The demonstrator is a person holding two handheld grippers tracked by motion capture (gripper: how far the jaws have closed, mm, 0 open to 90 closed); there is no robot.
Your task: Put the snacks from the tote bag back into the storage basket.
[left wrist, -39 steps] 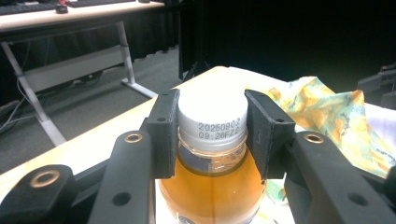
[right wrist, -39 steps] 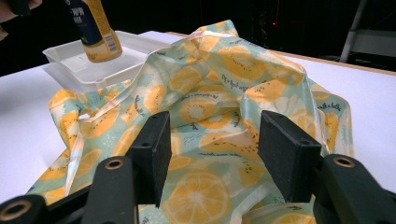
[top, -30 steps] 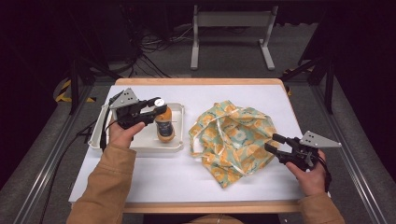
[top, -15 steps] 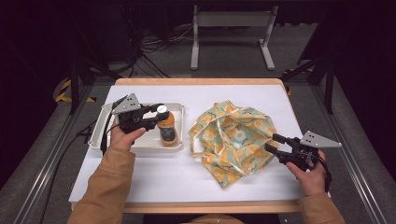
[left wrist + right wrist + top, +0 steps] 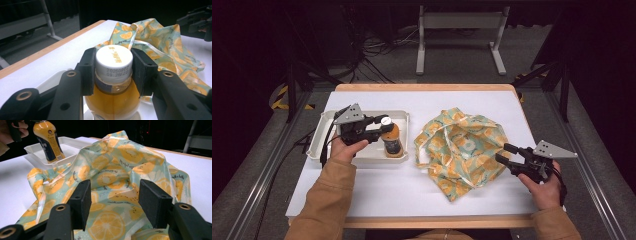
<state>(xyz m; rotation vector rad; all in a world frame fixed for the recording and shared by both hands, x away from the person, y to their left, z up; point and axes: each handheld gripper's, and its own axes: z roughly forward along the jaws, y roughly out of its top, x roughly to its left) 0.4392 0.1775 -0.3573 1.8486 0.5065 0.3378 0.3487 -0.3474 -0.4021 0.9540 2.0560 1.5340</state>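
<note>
An orange-drink bottle (image 5: 392, 145) with a white cap (image 5: 113, 60) stands in the right part of a white tray (image 5: 323, 131). My left gripper (image 5: 385, 128) is shut on the bottle's neck just under the cap, one pad on each side (image 5: 88, 72). A crumpled lemon-print bag (image 5: 462, 145) lies on the table right of the tray. My right gripper (image 5: 507, 155) is open at the bag's right edge, its jaws level with the fabric (image 5: 112, 167) and nothing between them. In the right gripper view the bottle (image 5: 48, 142) leans slightly above the tray (image 5: 68, 142).
The white tabletop (image 5: 377, 185) has a wooden rim at front and back. Metal rails run along both sides of the table. A grey stand (image 5: 459, 35) and floor cables lie beyond the far edge. The right gripper (image 5: 197, 21) appears past the bag (image 5: 162, 42).
The left gripper and the bottle have shifted a little toward the near, right side of the tray. The right gripper and the bag have stayed put.
</note>
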